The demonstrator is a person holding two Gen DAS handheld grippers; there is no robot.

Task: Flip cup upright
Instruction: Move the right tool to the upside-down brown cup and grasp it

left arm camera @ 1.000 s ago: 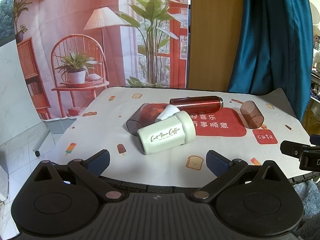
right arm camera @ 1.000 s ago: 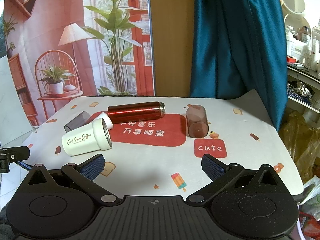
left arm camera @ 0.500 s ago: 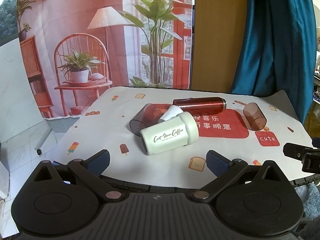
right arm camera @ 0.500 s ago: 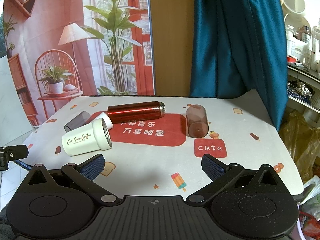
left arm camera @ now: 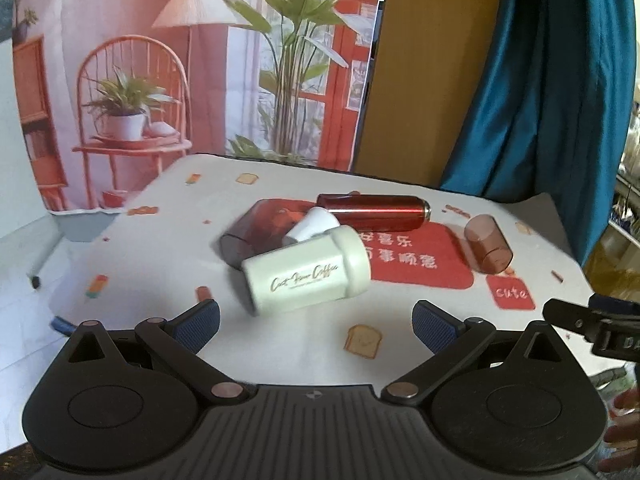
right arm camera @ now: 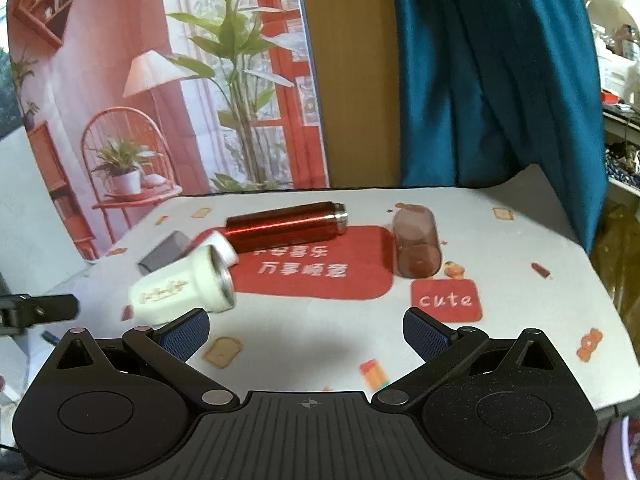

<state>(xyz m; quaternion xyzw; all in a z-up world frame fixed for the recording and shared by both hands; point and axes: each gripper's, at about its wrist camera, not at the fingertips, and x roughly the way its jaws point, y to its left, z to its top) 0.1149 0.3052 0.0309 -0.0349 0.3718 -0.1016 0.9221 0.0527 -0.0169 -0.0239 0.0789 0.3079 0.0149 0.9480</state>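
A pale green cup with script lettering point(left arm camera: 308, 272) lies on its side on the printed mat; in the right wrist view point(right arm camera: 182, 289) its open steel mouth faces right. My left gripper point(left arm camera: 314, 326) is open and empty, just in front of this cup. My right gripper point(right arm camera: 304, 332) is open and empty over the mat's front, right of the cup. A small white cup point(left arm camera: 314, 227), a smoky tumbler point(left arm camera: 256, 232), a red bottle point(left arm camera: 374, 212) and a brown tumbler point(left arm camera: 488, 244) also lie on their sides.
The mat point(right arm camera: 520, 248) has a red panel in its middle and covers a table with edges at left, right and front. A printed backdrop point(right arm camera: 160, 80) and a teal curtain point(right arm camera: 500, 72) stand behind. Shelves with clutter point(right arm camera: 620, 92) are at far right.
Both grippers have moved forward toward the table, so the cups appear larger and nearer. The left gripper has closed in on the pale green cup. The objects have not moved.
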